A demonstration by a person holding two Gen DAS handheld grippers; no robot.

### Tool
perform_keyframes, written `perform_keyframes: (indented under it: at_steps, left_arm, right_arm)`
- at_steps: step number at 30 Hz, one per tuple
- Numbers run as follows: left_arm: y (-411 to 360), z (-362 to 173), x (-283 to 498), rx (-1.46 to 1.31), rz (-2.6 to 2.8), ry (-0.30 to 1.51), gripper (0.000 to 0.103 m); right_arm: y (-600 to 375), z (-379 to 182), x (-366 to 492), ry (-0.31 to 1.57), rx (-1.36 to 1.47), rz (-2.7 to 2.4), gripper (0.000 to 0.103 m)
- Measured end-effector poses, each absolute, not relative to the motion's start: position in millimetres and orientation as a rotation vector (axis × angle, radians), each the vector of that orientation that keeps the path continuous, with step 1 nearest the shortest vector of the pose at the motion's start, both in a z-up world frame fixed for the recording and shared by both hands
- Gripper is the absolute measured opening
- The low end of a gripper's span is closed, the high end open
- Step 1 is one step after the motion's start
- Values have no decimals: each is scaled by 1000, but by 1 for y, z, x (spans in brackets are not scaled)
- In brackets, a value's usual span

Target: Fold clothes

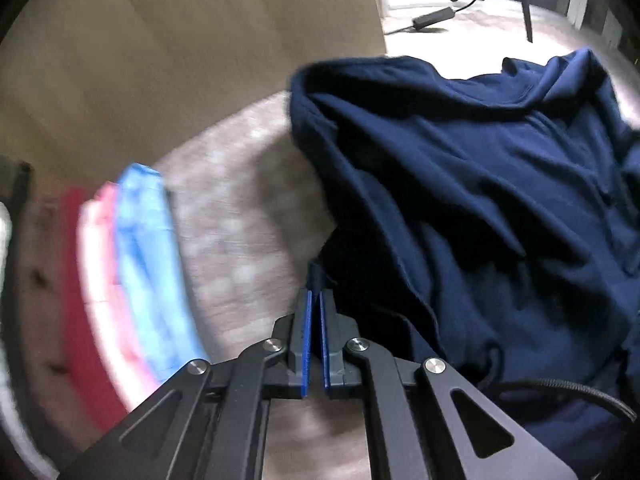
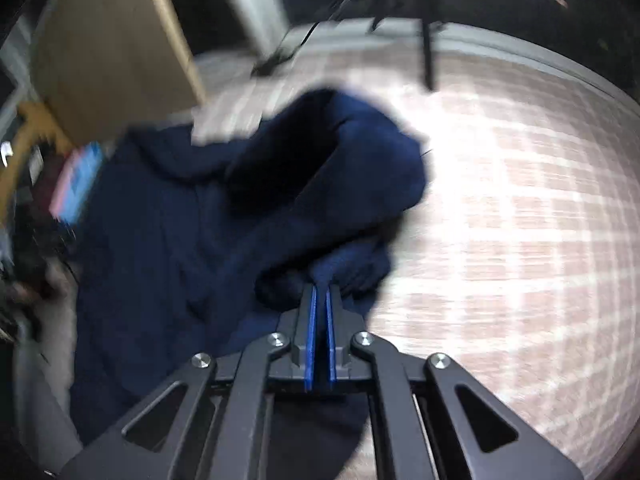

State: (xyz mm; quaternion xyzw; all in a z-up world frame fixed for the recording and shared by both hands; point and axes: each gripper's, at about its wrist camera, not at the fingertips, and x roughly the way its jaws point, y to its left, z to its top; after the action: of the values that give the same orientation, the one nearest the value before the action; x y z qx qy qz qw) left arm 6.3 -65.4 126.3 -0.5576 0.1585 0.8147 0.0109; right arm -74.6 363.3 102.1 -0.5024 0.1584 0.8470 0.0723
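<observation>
My left claw and right claw each pinch an edge of the crumpled navy cotton garment; its long axis is unclear.

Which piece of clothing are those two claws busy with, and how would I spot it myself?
Look at the checked surface that fills the scene. The big crumpled navy garment lies on it, with the left gripper and right gripper each pinching an edge. Unlike the neat stack of folded clothes in red, pink and light blue beside it, it is dark and rumpled.
</observation>
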Motion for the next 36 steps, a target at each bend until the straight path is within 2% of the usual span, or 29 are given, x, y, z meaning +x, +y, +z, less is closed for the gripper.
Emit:
perform_keyframes:
  at_steps: [3, 5, 6, 7, 8, 12, 13, 16, 18, 21, 22, 24, 25, 31, 32, 33, 34, 36]
  left_arm:
    - [-67, 147, 21, -1720, 2617, 594, 3]
    - [-71, 153, 27, -1737, 2682, 678, 8]
    - [-75, 153, 28, -1759, 2714, 710, 8]
    - [-79, 153, 30, -1782, 2747, 742, 8]
    - [-81, 155, 29, -1795, 2745, 674, 9]
    - [-72, 173, 14, -1702, 2709, 401, 37]
    - [-67, 178, 8, -1664, 2693, 350, 47]
    - [-43, 185, -31, -1561, 2678, 299, 63]
    - [-35, 177, -58, -1569, 2670, 281, 68]
    - [-31, 143, -82, -1701, 2600, 366, 66]
    - [-31, 134, -85, -1727, 2566, 355, 50]
    - [-25, 117, -79, -1753, 2508, 296, 10]
    - [-23, 122, -73, -1712, 2515, 262, 5]
    - [-26, 176, -62, -1603, 2687, 373, 4]
    - [-30, 180, -68, -1606, 2732, 394, 9]
    - [-35, 185, -74, -1608, 2776, 416, 19]
    - [-39, 189, -79, -1609, 2821, 438, 25]
    - [-43, 186, -83, -1726, 2776, 466, 25]
  right_arm:
    - [396, 134, -44, 355, -1350, 2452, 4]
    - [421, 142, -26, 258, -1261, 2282, 5]
    - [434, 142, -18, 199, -1226, 2192, 10]
    - [444, 138, -16, 153, -1236, 2107, 24]
    - [452, 133, -15, 145, -1264, 2054, 35]
    - [462, 125, -23, 349, -1311, 2242, 37]
    - [461, 123, -31, 400, -1320, 2308, 45]
    - [452, 107, -64, 475, -1386, 2427, 54]
    - [445, 95, -87, 511, -1443, 2484, 56]
    - [433, 73, -110, 501, -1570, 2490, 56]
    - [428, 69, -114, 456, -1594, 2490, 55]
    - [419, 62, -117, 387, -1623, 2506, 26]
    - [417, 62, -116, 366, -1619, 2521, 7]
    - [423, 131, -110, 215, -1257, 2596, 5]
    - [425, 133, -120, 180, -1259, 2580, 6]
    - [427, 135, -130, 146, -1261, 2564, 6]
    - [429, 137, -141, 113, -1263, 2547, 8]
    - [431, 130, -156, 62, -1340, 2455, 17]
